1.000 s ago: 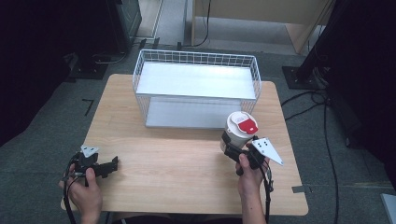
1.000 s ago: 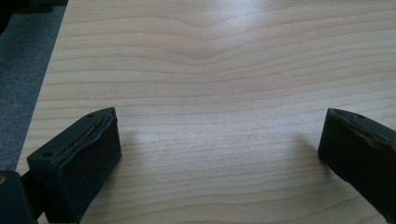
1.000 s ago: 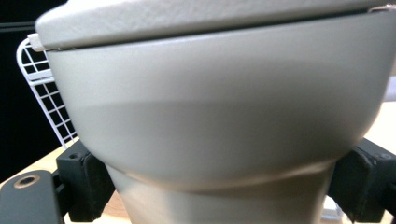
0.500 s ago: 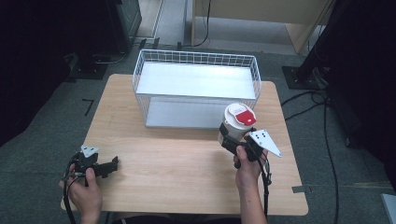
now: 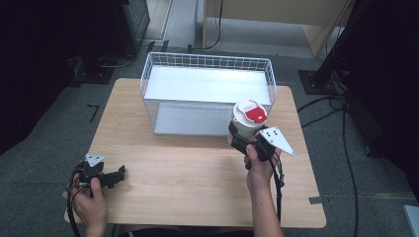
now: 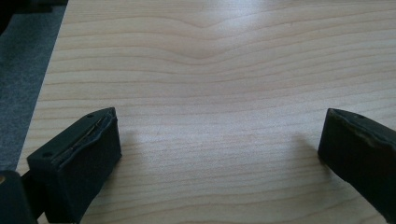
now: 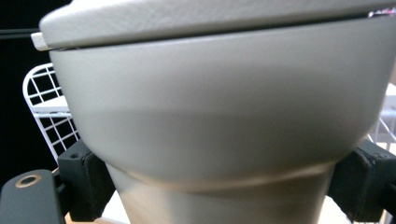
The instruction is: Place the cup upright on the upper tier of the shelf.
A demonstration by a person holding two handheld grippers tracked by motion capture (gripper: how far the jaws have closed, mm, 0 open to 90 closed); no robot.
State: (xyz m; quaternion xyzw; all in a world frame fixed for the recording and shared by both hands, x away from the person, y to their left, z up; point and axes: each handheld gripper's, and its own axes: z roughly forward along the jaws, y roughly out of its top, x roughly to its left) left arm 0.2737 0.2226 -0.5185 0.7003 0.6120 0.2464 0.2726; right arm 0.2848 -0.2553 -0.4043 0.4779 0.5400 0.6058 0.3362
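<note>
A person seated at a light wooden table (image 5: 197,173) held a two-jaw gripper in each hand, with a white wire basket (image 5: 207,94) standing toward the far side of the tabletop as the scene's landmark. The right gripper (image 5: 245,139) was clamped on the narrow lower part of a pale beige cup (image 5: 248,121), its black jaws pressed against either side of the cup. The cup, upright and capped with a lid bearing a red label (image 5: 255,114), was held just in front of the basket's near right corner, its lid overlapping the basket's front rim in the high view; whether it touched the wire could not be told. In the right gripper view, the cup (image 7: 219,116) loomed close, with part of the basket's mesh (image 7: 49,112) behind it on the left. The right hand (image 5: 259,170) gripped the tool from the near side of the basket. Well apart from the basket, near the table's front left corner, the left gripper (image 5: 117,174) rested low over bare wood in the left hand (image 5: 89,202), its jaws spread wide with nothing between them.
</note>
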